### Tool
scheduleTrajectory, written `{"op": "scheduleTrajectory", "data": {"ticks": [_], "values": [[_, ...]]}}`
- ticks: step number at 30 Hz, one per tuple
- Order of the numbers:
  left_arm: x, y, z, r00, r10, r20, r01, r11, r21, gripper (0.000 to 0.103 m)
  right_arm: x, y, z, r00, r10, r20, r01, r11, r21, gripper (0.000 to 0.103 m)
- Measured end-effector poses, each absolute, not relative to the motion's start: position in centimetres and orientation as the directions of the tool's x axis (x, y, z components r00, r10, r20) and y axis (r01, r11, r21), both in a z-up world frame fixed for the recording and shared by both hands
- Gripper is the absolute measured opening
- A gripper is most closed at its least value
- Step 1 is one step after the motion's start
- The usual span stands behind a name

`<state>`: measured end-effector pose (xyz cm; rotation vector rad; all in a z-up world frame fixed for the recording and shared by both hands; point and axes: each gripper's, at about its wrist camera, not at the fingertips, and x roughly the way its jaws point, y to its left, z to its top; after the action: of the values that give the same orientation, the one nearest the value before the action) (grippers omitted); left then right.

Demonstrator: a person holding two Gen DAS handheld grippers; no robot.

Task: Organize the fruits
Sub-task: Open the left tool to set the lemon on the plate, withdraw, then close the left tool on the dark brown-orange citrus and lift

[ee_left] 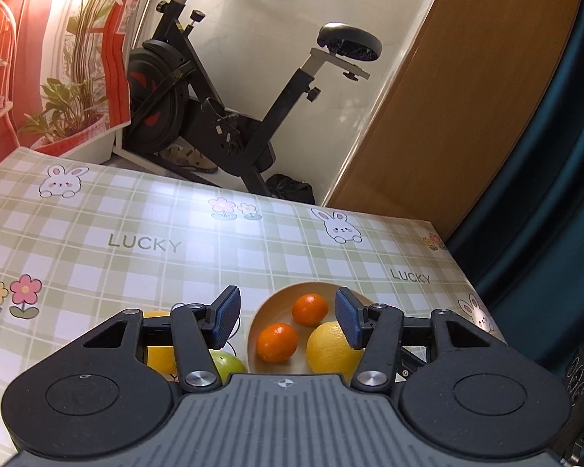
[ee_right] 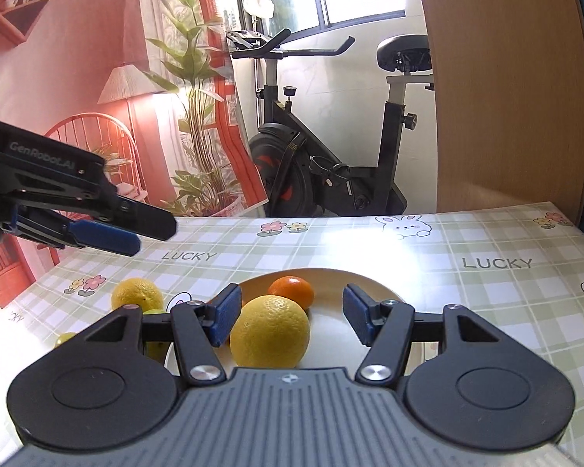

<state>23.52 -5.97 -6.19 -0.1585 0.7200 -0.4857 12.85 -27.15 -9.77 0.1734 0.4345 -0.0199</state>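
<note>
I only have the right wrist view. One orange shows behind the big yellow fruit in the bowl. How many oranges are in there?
Observer: Two. The left wrist view shows a far orange and a near orange in the bowl.
Operator: Are the left tongs holding anything?
Observer: No. The left tongs are open, with nothing gripped.
Operator: What is hidden behind my own left finger?
Observer: A green fruit on the table, just outside the bowl's left rim.
</note>
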Motion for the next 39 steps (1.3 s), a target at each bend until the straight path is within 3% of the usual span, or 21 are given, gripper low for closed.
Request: {"op": "scheduleTrajectory", "data": {"ticks": [9, 16, 27, 39], "values": [[21.4, -3.2, -2.6, 0.713, -0.479, -0.512, 0.396, 0.878, -0.27, 0.057, 11.8, -27.3, -6.4, 0.922, 0.016, -0.388, 0.058, 0.982, 0.18, 0.061], [20.8, -0.8, -5.5, 0.678, -0.454, -0.578, 0.39, 0.889, -0.241, 0.056, 12.3, -25.2, -6.8, 0.905, 0.084, -0.416, -0.015, 0.986, 0.167, 0.06], [21.3, 0.6, -9.3, 0.608, -0.485, -0.629, 0.392, 0.872, -0.294, 0.055, 13.8, -18.0, -11.5, 0.796, 0.247, -0.552, -0.254, 0.965, 0.066, 0.052], [20.2, -1.0, -11.4, 0.558, -0.509, -0.655, 0.439, 0.851, -0.288, 0.055, 14.8, -16.9, -13.6, 0.755, 0.271, -0.598, -0.272, 0.958, 0.091, 0.051]]}}
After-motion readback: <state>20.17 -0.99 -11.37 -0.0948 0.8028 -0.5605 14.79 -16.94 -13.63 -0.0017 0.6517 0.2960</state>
